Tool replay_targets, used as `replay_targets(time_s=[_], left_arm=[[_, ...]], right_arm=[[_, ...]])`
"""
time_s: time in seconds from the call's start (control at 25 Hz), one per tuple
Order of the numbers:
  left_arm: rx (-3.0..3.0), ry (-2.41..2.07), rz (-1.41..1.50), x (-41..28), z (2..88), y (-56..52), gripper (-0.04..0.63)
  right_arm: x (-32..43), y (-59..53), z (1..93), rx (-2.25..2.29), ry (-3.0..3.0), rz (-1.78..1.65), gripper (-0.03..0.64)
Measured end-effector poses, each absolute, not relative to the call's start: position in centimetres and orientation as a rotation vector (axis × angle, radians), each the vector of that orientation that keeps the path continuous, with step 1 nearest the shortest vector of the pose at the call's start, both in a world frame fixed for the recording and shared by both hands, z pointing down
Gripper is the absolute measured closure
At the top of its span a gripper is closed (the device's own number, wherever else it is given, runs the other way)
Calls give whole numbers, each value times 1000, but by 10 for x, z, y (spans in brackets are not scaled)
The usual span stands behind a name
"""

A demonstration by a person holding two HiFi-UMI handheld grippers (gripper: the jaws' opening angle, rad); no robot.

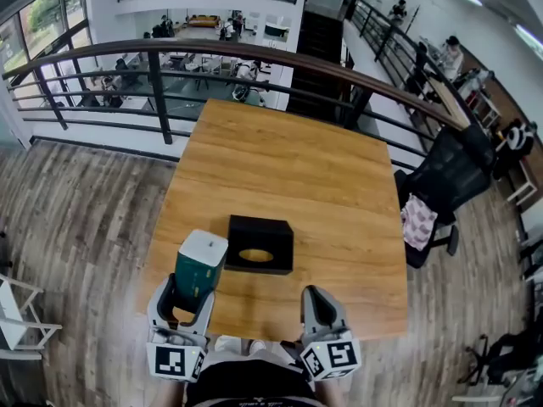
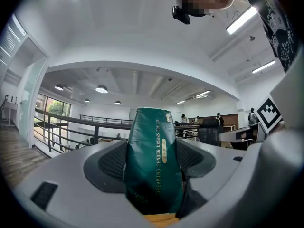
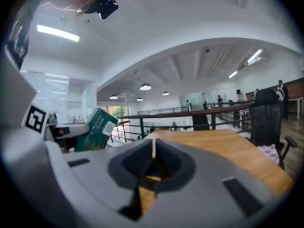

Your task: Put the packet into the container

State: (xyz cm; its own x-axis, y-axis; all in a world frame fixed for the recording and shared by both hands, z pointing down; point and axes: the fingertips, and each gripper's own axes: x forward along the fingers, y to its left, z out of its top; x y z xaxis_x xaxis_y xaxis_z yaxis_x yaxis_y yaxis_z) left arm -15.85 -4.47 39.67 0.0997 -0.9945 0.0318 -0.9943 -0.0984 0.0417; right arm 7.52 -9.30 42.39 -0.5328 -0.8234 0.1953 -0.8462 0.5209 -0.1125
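Nearest the person, the left gripper (image 1: 187,298) is clamped on the tall dark-green foil packet with the white top (image 1: 202,263). In the left gripper view its ribbed pads press the packet's two flat sides low on the body. The right gripper (image 1: 319,302) sits at the near edge of the light wooden table (image 1: 288,155), with its jaws drawn together on nothing. The packet stands with its long axis close to upright. Its white end points up and leans a little away from the person, and its printed face is turned towards the left gripper's camera. Whether its base touches the wood or hangs just clear is hard to judge from these angles. Just beyond it, to the packet's right, lies the low black rectangular container (image 1: 260,244), close beside the packet but apart from it, with its long side running across the table. The oval opening (image 1: 256,254) in its top runs the same way. The carrying left gripper is the nearer of the two, so the coming move probably depends on one offset: the packet must travel right and slightly forward, then go down end-first with its width turned along that oval.
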Motion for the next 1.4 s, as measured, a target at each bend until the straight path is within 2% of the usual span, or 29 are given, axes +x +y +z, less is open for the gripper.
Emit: replay_targets(time_s=[0.36, 0.96, 1.4], left_arm=[[2306, -2020, 7, -172, 407, -56, 247], [2294, -2031, -6, -127, 399, -69, 249], [2299, -2045, -22, -138, 395, -77, 249]], right_arm=[[63, -94, 430, 1485, -2602, 307, 577], [114, -116, 415, 1505, -2611, 285, 577], [112, -121, 420, 1513, -2606, 303, 577]])
